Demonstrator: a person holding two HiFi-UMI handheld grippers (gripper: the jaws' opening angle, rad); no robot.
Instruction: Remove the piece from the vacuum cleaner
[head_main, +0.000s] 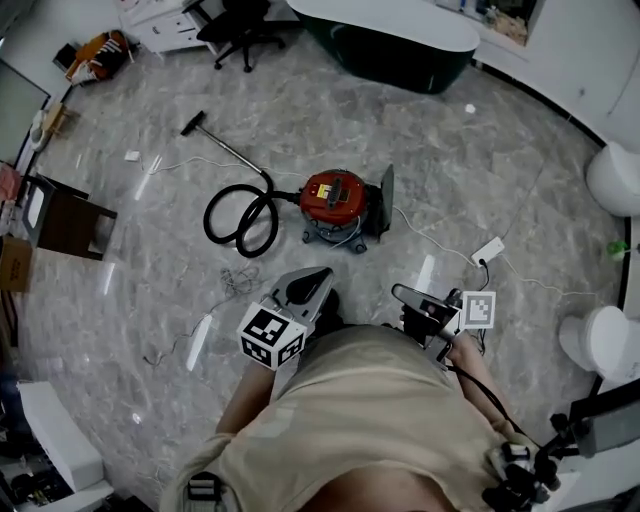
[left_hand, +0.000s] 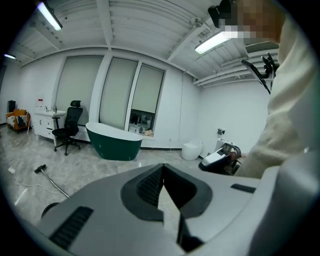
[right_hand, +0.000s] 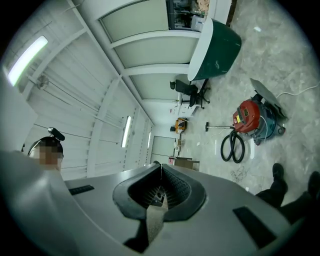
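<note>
The red vacuum cleaner (head_main: 335, 198) stands on the marble floor ahead of me, with a dark flat panel (head_main: 386, 196) upright at its right side. Its black hose (head_main: 240, 220) loops to the left and ends in a wand with a floor nozzle (head_main: 193, 123). My left gripper (head_main: 318, 272) and right gripper (head_main: 400, 292) are held close to my body, well short of the vacuum. Both are shut with nothing between the jaws. The right gripper view shows the vacuum (right_hand: 249, 118) and hose (right_hand: 232, 145) far off. The left gripper (left_hand: 162, 165) points towards the tub, away from the vacuum.
A green bathtub (head_main: 400, 45) and an office chair (head_main: 240, 25) stand at the back. A white power strip (head_main: 488, 250) with its cable lies right of the vacuum. Thin wires (head_main: 238, 278) lie on the floor before me. A dark side table (head_main: 65, 215) is at the left, a toilet (head_main: 605, 340) at the right.
</note>
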